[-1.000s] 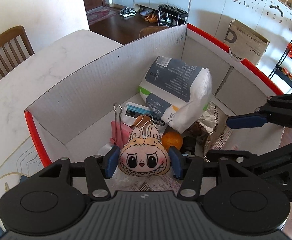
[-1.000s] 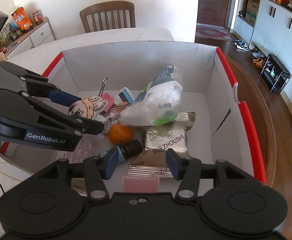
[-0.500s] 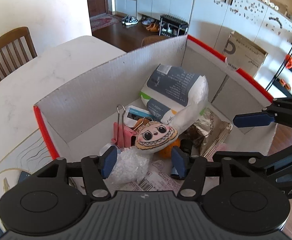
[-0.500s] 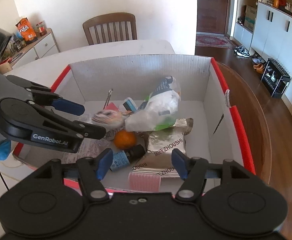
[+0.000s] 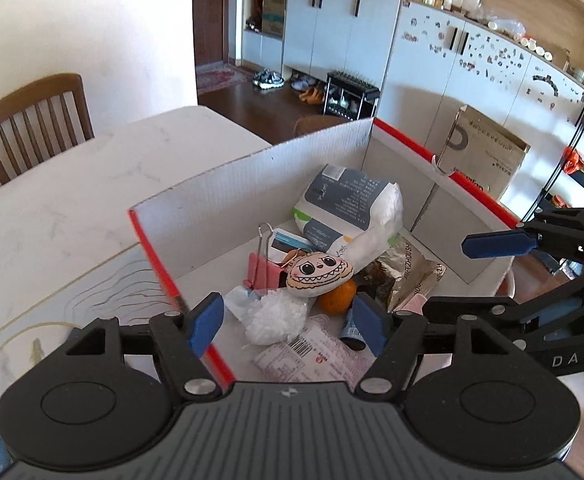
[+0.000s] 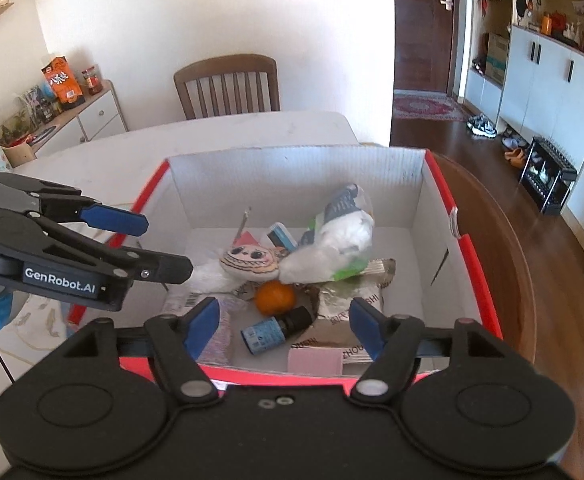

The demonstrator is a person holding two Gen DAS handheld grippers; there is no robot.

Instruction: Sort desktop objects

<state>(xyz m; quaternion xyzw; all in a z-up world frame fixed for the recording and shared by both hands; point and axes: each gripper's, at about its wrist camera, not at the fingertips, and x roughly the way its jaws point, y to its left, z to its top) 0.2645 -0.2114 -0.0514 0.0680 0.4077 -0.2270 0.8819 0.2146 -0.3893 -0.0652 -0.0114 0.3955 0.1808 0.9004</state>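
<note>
Both your left tongs (image 5: 288,322) and right tongs (image 6: 282,328) have just been opening and hold nothing. The plush toy (image 5: 319,273) lies in the box (image 5: 252,184) atop the orange (image 5: 337,300). It looks light and squashy, so pinch across its middle.

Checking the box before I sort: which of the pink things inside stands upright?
The pink binder clip beside the plush face; its wire handle points up. The pink card lies flat.

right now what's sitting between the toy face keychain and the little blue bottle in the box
The orange lies between the toy face keychain and the small blue bottle, touching or nearly touching both. The right wrist view shows it clearest.
</note>
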